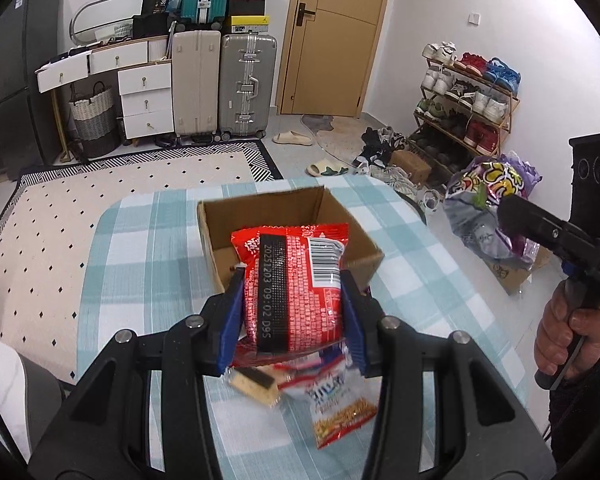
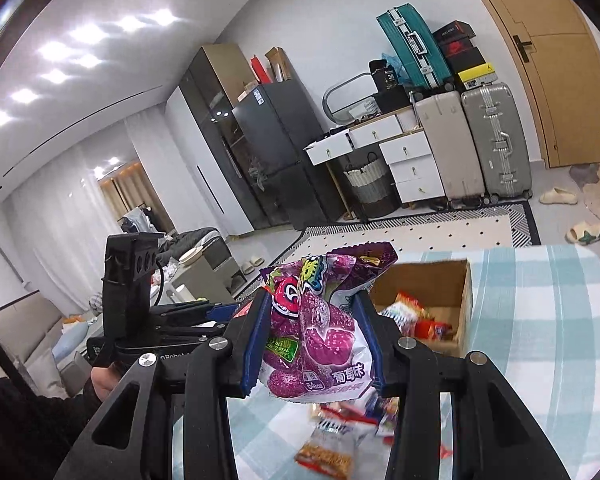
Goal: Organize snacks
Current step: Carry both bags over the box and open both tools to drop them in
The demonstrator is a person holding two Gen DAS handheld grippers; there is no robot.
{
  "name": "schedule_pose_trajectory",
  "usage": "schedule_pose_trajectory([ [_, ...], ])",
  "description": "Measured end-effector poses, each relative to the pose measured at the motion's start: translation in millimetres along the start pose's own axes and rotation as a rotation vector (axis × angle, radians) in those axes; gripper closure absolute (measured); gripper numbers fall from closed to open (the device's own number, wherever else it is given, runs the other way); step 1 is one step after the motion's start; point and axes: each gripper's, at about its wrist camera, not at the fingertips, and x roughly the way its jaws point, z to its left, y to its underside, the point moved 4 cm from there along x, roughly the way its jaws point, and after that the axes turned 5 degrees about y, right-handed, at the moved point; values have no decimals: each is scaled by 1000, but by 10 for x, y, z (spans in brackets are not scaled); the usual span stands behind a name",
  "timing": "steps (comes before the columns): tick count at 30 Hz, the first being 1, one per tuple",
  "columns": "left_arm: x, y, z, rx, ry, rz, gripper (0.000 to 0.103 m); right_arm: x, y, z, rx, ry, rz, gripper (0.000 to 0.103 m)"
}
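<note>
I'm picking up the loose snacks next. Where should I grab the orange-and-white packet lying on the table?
Grip the orange-and-white packet across its short width, near the middle, coming from above. It lies flat on the tablecloth, so the long sides are the exposed edges; the biscuit pack crowds its upper end.

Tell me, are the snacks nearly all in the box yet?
Partly. A few packets already lie in the cardboard box. Right now the left gripper is shut on a red snack packet, and the right gripper is shut on a purple grape candy bag, both lifted above the table. Still left: loose packets on the checked tablecloth, near the grippers.
</note>
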Motion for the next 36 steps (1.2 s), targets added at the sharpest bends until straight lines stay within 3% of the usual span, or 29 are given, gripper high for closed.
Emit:
schedule_pose_trajectory([
  [7,300,-647,188,1,-19,11,62,397,-472,-167,-10,4,3,61],
  [13,808,-944,373,-27,-37,69,62,930,-628,-459,-39,87,69,61],
  [23,1721,-712,595,-77,-35,196,62,1787,-183,-915,-76,206,259,61],
  [36,2068,-531,716,-82,-22,223,62,2078,122,-1163,-91,236,299,60],
])
